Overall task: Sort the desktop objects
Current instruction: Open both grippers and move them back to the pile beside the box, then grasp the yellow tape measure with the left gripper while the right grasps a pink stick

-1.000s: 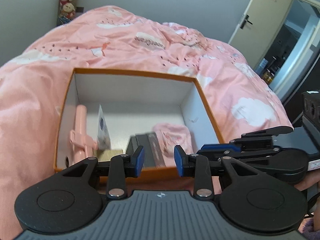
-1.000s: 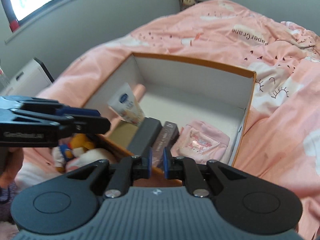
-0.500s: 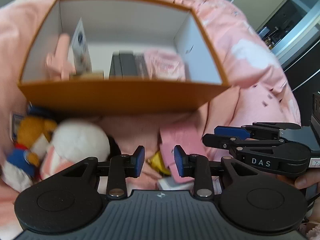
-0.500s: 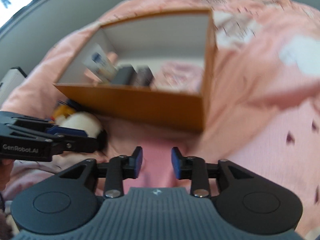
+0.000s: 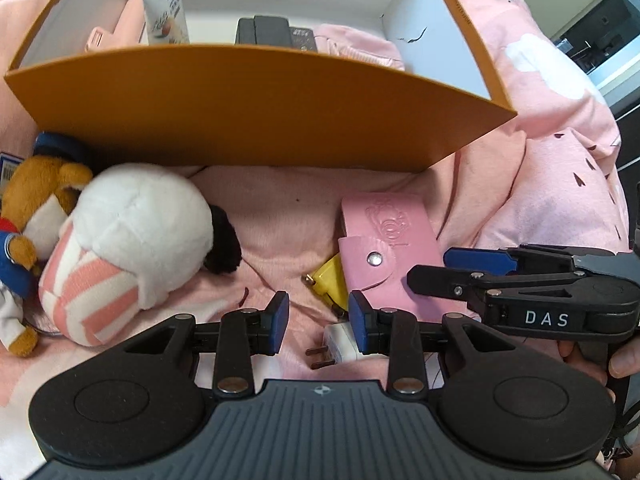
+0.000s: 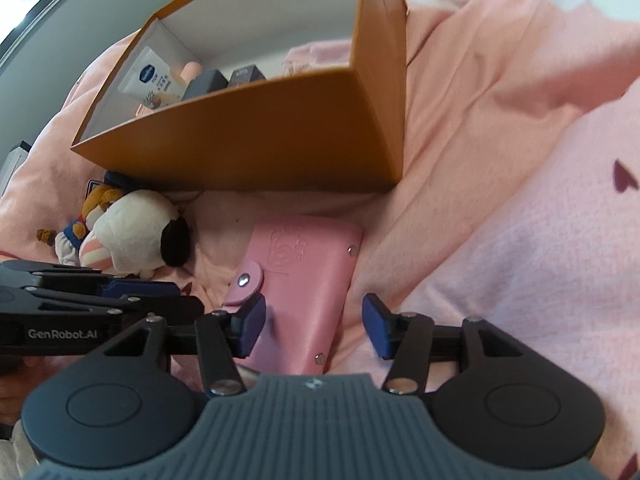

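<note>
An orange box point(image 5: 256, 108) point(image 6: 256, 136) stands on the pink bedding and holds a white tube point(image 5: 166, 4), dark boxes point(image 5: 262, 30) and a pink pouch point(image 5: 352, 44). In front of it lie a pink snap wallet point(image 5: 388, 240) point(image 6: 304, 280), a yellow plug point(image 5: 330, 284), a white charger point(image 5: 338, 342) and a white plush toy point(image 5: 136, 236) point(image 6: 128, 236). My left gripper point(image 5: 318, 322) is open and empty, low over the plug and charger. My right gripper point(image 6: 314, 330) is open, its fingers either side of the wallet's near end, apart from it.
A brown bear plush point(image 5: 32, 200) lies left of the white plush. Rumpled pink duvet point(image 6: 520, 160) rises to the right of the box. A doorway point(image 5: 600, 40) shows far right. The right gripper's body point(image 5: 540, 296) crosses the left wrist view beside the wallet.
Both grippers have pulled back from over the box and dropped low in front of it. The right gripper has opened wide and now straddles the wallet.
</note>
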`<state>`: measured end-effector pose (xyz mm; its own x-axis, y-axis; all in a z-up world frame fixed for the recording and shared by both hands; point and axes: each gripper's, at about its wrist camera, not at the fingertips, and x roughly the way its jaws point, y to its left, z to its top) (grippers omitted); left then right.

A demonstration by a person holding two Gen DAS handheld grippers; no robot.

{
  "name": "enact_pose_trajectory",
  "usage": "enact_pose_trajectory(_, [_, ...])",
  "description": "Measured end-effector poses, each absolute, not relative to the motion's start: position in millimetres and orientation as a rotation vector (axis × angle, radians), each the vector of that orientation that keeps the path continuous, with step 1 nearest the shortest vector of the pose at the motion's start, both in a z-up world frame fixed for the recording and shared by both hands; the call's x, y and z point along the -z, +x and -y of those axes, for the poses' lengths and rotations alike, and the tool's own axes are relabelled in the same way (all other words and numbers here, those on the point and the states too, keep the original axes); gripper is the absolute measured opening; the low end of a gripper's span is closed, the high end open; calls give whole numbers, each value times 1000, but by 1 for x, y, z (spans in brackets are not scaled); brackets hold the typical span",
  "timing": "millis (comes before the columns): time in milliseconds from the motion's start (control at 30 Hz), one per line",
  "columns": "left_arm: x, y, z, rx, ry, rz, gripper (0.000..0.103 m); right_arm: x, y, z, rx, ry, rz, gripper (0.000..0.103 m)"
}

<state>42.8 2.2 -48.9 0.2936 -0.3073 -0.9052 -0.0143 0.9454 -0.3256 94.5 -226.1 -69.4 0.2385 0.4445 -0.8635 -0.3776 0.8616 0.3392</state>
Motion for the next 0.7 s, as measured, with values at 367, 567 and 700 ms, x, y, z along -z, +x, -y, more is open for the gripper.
enact_pose_trajectory(367, [47, 42, -1, 158, -307, -1262, 37, 89, 101, 219, -651, 128, -1282, 59])
enact_pose_trajectory(567, [47, 44, -2, 151, -306, -1257, 37, 83, 99, 224, -661, 177, -1267, 40])
enact_pose_trajectory(700, [49, 44, -2, 157, -311, -1261, 37, 76, 100, 226, -692, 249, -1275, 32])
